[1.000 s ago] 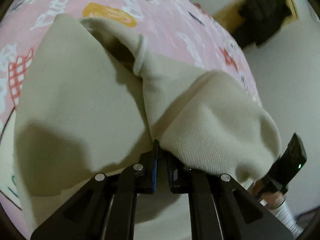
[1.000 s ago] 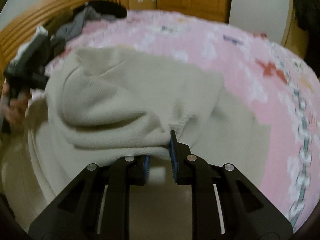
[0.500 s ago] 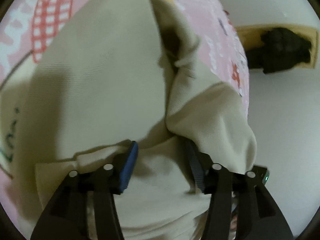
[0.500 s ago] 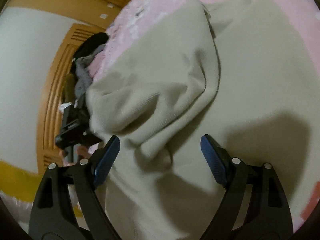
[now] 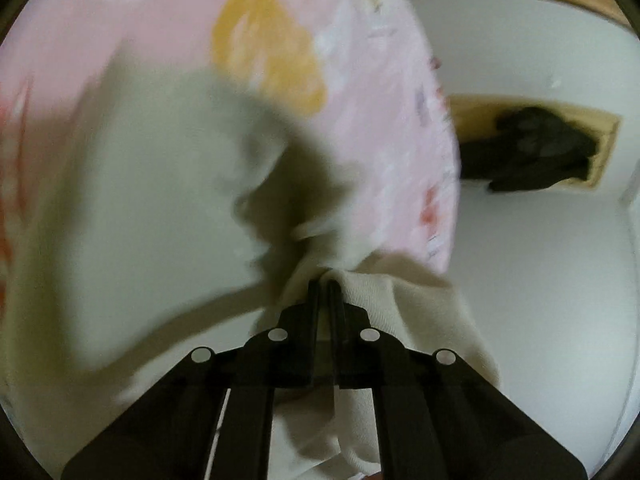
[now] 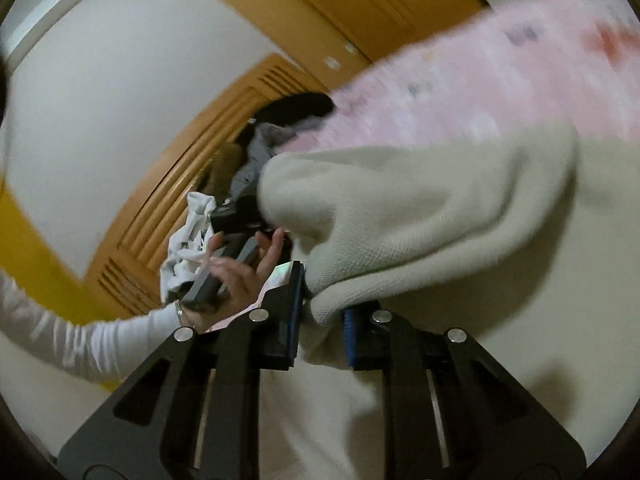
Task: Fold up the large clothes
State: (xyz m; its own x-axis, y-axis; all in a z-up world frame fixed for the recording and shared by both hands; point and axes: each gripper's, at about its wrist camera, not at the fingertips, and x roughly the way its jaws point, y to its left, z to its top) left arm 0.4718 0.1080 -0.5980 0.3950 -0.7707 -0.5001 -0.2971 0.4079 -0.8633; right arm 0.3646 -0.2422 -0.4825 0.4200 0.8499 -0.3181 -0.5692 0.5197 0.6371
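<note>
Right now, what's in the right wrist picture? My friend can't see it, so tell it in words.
The right gripper pinches a fold of a cream garment lying on a pink patterned bedspread; its jaws have just been closing on it. Left of it, a hand in a white sleeve holds the other gripper, before a wooden headboard.

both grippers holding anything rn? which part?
Both jaws just closed. Left gripper pinches a bunched fold of the cream knit garment; right gripper clamps its thick rolled edge.
</note>
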